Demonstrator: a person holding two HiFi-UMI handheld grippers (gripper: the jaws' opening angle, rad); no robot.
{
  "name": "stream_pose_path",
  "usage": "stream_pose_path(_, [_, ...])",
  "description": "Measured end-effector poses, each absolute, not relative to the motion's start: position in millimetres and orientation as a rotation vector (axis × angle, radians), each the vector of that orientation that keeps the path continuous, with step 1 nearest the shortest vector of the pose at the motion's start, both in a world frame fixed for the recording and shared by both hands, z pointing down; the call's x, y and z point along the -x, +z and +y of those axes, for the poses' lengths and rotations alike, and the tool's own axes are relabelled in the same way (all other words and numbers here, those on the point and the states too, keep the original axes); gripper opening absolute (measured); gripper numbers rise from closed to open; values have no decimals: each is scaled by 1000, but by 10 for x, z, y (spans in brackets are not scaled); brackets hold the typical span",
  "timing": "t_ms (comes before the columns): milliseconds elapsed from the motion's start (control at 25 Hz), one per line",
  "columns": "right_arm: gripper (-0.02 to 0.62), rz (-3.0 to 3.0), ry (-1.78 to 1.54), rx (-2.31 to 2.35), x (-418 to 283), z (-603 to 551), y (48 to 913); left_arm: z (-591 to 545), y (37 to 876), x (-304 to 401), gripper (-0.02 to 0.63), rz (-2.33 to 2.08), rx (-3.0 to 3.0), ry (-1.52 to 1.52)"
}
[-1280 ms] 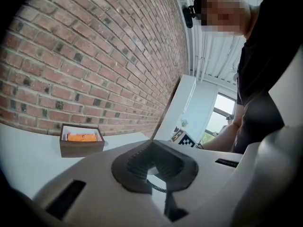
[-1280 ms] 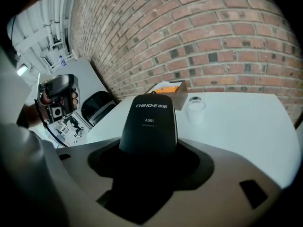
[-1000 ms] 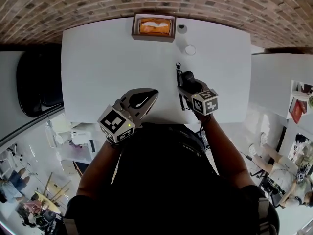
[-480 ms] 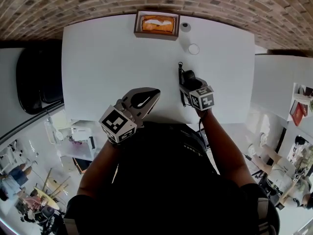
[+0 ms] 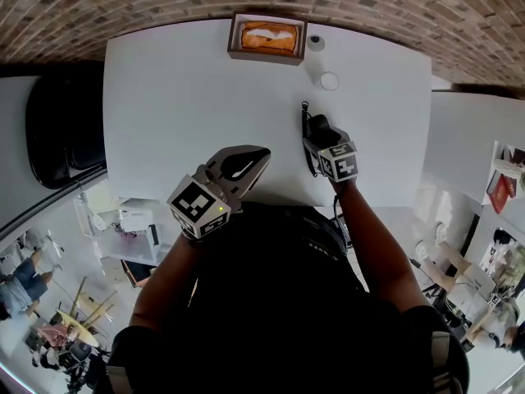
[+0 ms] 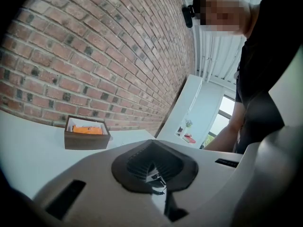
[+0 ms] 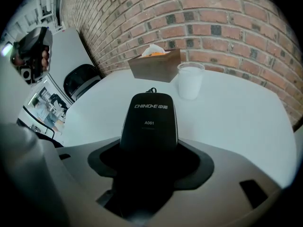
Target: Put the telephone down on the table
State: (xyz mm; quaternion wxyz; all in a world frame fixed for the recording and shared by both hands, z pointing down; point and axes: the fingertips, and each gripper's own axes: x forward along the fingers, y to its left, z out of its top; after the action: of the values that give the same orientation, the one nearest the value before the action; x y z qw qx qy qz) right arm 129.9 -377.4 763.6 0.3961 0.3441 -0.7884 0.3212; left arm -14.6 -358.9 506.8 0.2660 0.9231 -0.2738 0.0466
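Presently, a brick wall (image 5: 82, 6) is running behind the far edge of a white desk (image 5: 189, 97). The left hand-held gripper (image 5: 246, 162) is hanging over the near desk edge, jaws lying together with nothing between them. The right hand-held gripper (image 5: 318, 134) is hovering over the near right part of the desk, jaws clamping a black telephone (image 7: 148, 122), its coiled cord (image 5: 305, 142) trailing alongside; whether the telephone is touching the desk cannot be told. A wooden box (image 5: 267, 38) is sitting at the far edge, a white cup (image 5: 330, 81) standing near its right
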Motion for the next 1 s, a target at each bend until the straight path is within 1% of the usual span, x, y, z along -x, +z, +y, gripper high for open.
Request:
stream_pose_path(480, [284, -1961, 703, -846, -1229, -3793, 7655, -3613, 5125, 196, 8, -727, -2458, 113])
stream_pose_path(1000, [285, -1972, 676, -835, -1140, -3808, 7650, -3611, 5199, 236, 8, -706, -2446, 124])
